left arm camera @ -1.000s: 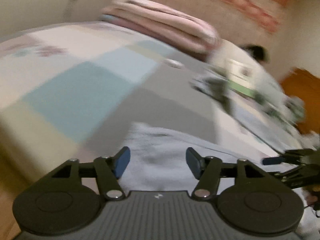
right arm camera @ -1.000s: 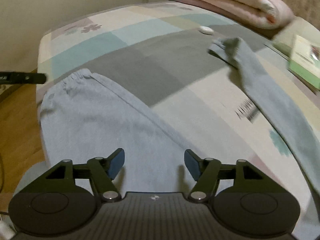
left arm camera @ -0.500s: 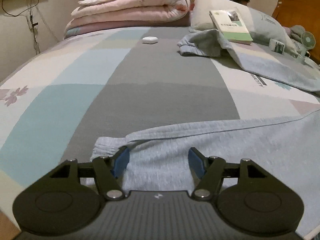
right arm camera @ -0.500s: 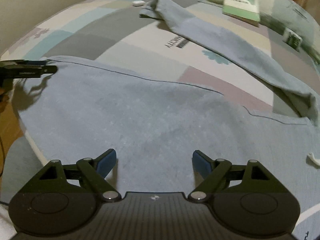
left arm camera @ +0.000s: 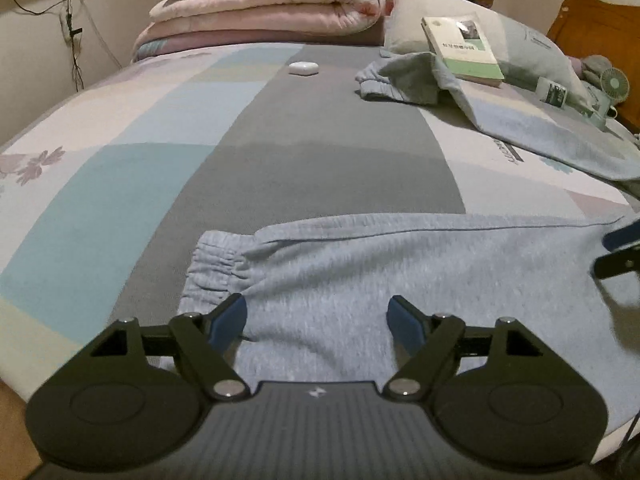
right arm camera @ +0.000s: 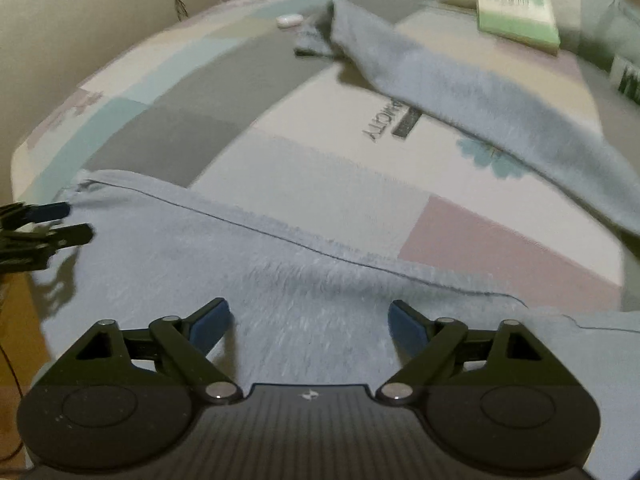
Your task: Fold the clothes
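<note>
- Left hand-held gripper (left arm camera: 318, 318): we see its jaws opening, wide apart over the trousers (left arm camera: 400, 276), near the elastic cuff (left arm camera: 212, 264); the pads grip nothing.
- Right hand-held gripper (right arm camera: 310, 318): we see its jaws opening, very wide, above the same trousers; nothing pinched. This view is blurred.
- Trousers, light blue-grey: we find one leg spread flat across the near edge of the bed (left arm camera: 120, 128), the other leg (right arm camera: 460, 80) running off toward the pillow (left arm camera: 520, 36).
- Book (left arm camera: 460, 48), green-edged: we see it leaning on the pillow, touching the far cuff.
- Small white case (left arm camera: 303, 68): on the grey stripe, apart from the trousers.
- Folded pink quilt (left arm camera: 272, 8): at the bed's far end.
</note>
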Available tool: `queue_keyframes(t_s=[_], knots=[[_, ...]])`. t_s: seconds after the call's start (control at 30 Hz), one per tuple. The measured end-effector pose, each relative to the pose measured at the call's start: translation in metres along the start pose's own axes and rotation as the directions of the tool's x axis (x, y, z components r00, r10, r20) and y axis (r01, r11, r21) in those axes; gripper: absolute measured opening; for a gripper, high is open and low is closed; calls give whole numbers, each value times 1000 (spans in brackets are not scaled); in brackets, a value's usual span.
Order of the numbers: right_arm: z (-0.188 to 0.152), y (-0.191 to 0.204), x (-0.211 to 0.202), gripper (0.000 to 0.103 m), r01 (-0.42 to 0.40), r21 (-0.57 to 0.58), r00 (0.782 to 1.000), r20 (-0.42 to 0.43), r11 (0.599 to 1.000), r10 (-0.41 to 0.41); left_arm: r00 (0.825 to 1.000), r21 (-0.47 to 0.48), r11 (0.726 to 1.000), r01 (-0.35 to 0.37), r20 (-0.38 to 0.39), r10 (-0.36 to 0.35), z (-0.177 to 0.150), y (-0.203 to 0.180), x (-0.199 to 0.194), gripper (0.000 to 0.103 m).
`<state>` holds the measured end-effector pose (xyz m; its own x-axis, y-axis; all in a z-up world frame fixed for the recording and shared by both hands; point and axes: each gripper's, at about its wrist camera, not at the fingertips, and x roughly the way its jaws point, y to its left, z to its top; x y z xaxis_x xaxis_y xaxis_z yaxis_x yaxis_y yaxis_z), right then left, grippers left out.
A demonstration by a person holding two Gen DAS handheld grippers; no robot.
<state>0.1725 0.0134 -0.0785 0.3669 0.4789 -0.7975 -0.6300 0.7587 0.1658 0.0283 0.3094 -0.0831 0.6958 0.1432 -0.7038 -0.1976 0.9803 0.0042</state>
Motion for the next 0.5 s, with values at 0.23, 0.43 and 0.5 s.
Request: queue_keyframes(t_s=[0.23,0.43,0.5], knots=[[7,21,-5,103,87,-80,996,17,993,-86,1000,5,1000,-15,-2,15,1,-2,4,79],[-19,20,-48,103,163,-67,986,39,984,-161,1000,21,1000,-12,2,12,3,-3,-1,79],[-34,10,-61,103,194,-39,981,28,980,-192,1000,47,999,-17,25,16,5,-9,-11,79]])
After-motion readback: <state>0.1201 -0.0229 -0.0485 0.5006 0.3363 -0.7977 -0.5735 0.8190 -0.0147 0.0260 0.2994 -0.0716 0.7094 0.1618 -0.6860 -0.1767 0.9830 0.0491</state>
